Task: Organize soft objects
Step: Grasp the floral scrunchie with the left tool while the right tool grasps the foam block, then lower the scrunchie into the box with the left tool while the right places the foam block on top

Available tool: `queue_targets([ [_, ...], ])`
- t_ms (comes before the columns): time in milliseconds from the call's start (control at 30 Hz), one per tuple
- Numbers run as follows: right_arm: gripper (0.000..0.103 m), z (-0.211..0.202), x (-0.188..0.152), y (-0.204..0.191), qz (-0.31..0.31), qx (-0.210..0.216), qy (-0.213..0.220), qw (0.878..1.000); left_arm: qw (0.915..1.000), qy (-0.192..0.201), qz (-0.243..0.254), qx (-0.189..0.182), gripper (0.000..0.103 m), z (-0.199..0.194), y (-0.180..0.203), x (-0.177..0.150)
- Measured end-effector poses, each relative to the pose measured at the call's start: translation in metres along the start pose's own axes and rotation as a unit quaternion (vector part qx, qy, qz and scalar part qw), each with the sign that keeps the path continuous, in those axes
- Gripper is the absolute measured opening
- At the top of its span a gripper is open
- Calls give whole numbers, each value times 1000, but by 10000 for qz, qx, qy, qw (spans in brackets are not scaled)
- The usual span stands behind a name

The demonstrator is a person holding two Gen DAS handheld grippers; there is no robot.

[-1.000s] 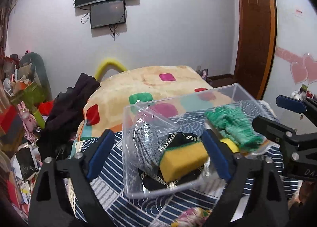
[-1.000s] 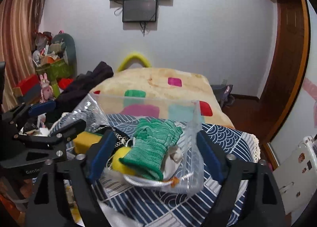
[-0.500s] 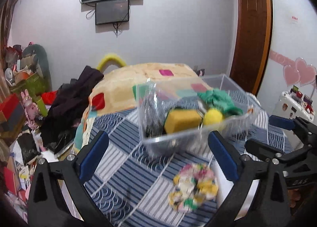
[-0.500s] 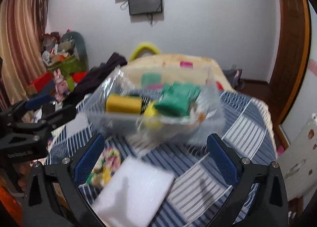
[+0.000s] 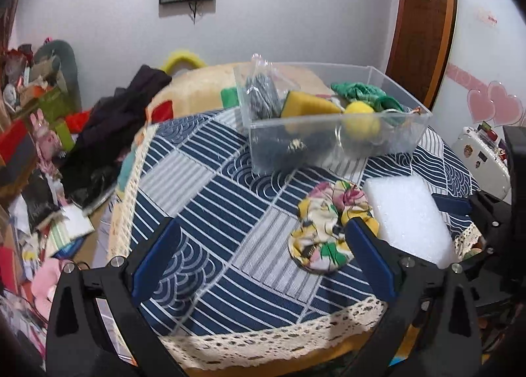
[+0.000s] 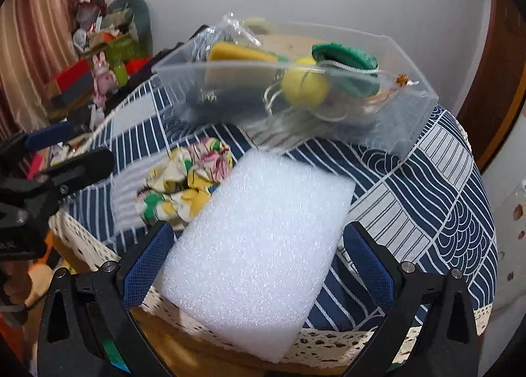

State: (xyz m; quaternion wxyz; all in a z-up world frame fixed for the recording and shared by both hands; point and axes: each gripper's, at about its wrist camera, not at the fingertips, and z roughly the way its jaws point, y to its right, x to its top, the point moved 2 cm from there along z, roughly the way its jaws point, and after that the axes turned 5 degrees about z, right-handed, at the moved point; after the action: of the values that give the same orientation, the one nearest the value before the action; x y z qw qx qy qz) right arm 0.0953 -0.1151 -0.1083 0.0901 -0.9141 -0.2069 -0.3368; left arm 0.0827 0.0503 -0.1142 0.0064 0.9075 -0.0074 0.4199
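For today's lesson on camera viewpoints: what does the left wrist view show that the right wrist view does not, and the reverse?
Only the left wrist view shows the pink heart stickers on the wall, the dark clothing piled beside the table, and the right gripper at its right edge.

Only the right wrist view shows the reddish curtain and the left gripper at its left edge.

Both show the clear bin of soft items, the floral scrunchie, the white foam block and the blue patterned tablecloth.

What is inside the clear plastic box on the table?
The clear plastic box holds a yellow sponge, a yellow ball, a green knitted glove, a plastic bag with dark contents and something dark at the bottom, mostly covered.
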Motion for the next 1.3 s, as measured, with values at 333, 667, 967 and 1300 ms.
queue_targets([
  [333,89,-14,-9,45,539,-1,164,9984,9989,-297,34,-363,101,23,26,-4],
  [667,88,-32,-12,52,410,33,493,9979,9965,-488,469,-485,64,55,59,-10],
  [967,88,-53,-2,41,245,-91,933,9953,9974,-413,229,-548,18,52,45,-12],
  [1300,88,-70,28,47,523,-155,1527,9868,9987,331,61,-391,18,5,20,18],
])
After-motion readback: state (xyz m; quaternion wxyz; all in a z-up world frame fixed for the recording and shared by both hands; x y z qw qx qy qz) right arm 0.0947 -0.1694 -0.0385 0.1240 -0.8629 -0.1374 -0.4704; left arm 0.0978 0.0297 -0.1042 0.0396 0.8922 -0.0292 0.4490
